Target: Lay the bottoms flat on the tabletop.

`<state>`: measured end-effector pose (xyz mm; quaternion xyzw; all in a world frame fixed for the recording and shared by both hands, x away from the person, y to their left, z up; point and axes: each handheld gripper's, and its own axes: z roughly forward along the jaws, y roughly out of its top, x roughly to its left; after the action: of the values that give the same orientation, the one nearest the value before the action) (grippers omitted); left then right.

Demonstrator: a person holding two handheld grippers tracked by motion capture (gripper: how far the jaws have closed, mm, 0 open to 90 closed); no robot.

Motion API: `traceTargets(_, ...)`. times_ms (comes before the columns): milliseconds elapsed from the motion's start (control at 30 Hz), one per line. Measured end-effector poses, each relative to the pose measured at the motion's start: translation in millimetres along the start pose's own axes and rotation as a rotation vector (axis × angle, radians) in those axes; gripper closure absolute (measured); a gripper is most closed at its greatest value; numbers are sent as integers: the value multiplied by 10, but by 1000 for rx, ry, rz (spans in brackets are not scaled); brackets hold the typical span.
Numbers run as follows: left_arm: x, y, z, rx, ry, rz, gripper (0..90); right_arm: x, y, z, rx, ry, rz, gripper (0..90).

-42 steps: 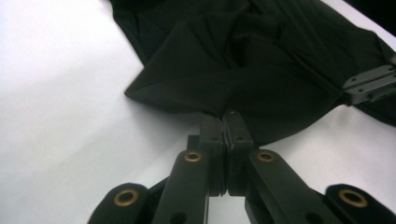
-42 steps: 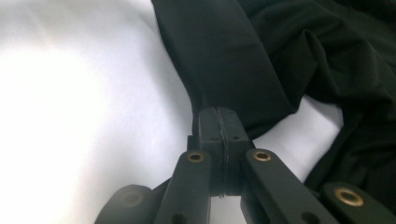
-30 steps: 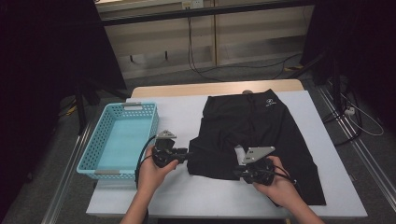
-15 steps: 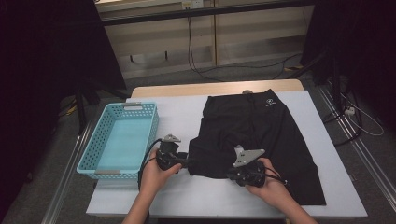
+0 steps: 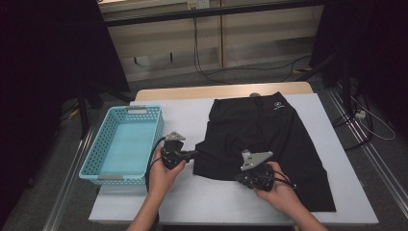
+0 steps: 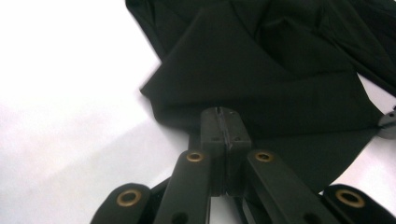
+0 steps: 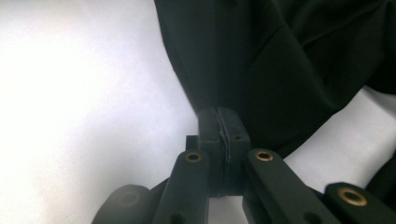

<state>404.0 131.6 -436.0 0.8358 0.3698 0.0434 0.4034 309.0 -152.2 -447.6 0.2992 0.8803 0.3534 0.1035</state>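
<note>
Basket (image 5: 125, 144), turquoise plastic with perforated walls, is set at the left edge of the table (image 5: 187, 115), nothing seen inside it. Left hand-held gripper (image 5: 192, 155) is held just right of the basket, pointing right; its jaws have just been closing and are seen pressed together on the left near corner of the black garment (image 5: 264, 139), the cloth edge pinched at the pads (image 6: 217, 128) in the left gripper view. Black garment is spread flat across the middle and right of the white table, a small white logo (image 5: 277, 106) near its far edge, folds gathered toward its near left part. Right hand-held gripper (image 5: 242, 179), topped by a grey plate, is held at the near hem, right of the left one; its jaws have likewise just been closing and are clamped on the hem, cloth caught between the pads (image 7: 231, 123) in the right gripper view.
</note>
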Motion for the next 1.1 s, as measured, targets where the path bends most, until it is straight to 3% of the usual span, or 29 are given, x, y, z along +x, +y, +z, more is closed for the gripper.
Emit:
traceTargets(133, 20, -47, 89, 29, 9, -1, 875, -6, 2, 21, 2, 0, 1, 896)
traceTargets(267, 20, -81, 99, 31, 14, -2, 671, 17, 2, 45, 6, -10, -19, 892)
traceTargets(400, -5, -93, 61, 36, 37, 22, 462, 7, -16, 24, 8, 18, -7, 865)
traceTargets(567, -7, -91, 15, 31, 66, 39, 317, 3, -35, -14, -13, -3, -5, 756)
traceTargets(700, -28, -83, 3, 17, 66, 33, 277, 73, 48, 27, -69, -10, -39, 670)
traceTargets(867, -27, -76, -19, 23, 63, 40, 255, 180, 183, 190, -88, 19, -78, 653)
traceTargets(967, -27, -79, -24, 23, 65, 38, 246, 224, 254, 276, -118, 21, -71, 651)
traceTargets(1100, -31, -84, -38, 23, 65, 39, 241, 234, 261, 382, -75, 38, -77, 695)
